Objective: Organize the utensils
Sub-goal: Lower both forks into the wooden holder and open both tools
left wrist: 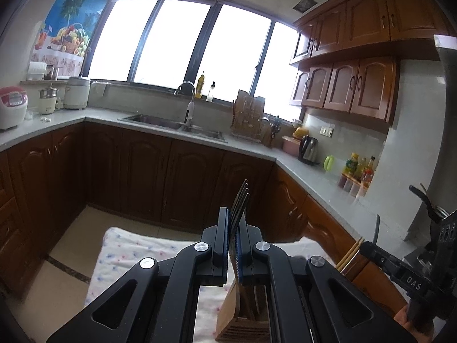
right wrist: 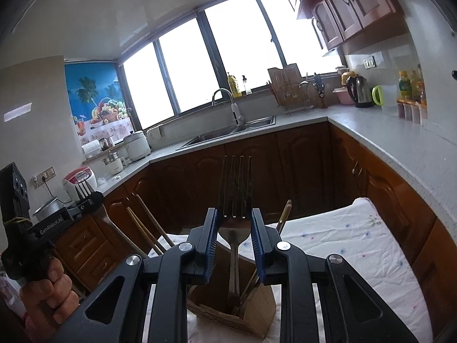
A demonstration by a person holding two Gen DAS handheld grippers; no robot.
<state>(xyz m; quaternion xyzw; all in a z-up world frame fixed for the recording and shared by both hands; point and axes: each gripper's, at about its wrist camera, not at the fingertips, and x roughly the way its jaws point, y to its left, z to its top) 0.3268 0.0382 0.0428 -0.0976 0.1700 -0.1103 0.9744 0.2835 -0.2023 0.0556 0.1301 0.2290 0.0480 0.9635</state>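
My left gripper (left wrist: 233,214) is shut on a dark metal fork (left wrist: 239,203), tines up, above a wooden utensil holder (left wrist: 228,311) on a flowered cloth. In the right wrist view my right gripper (right wrist: 234,217) is open, its jaws either side of a second fork (right wrist: 235,197) that stands tines up in the wooden holder (right wrist: 257,314). The fingers do not touch it. Wooden chopsticks (right wrist: 145,223) and other utensils stand in the same holder. The left gripper (right wrist: 85,197) with its fork shows at the left of that view.
The white flowered cloth (right wrist: 342,245) covers the table under the holder. Brown cabinets and a grey L-shaped counter (left wrist: 300,168) lie beyond, with a sink (left wrist: 171,125), kettle (left wrist: 308,145), bottles (left wrist: 357,168) and a rice cooker (left wrist: 11,105).
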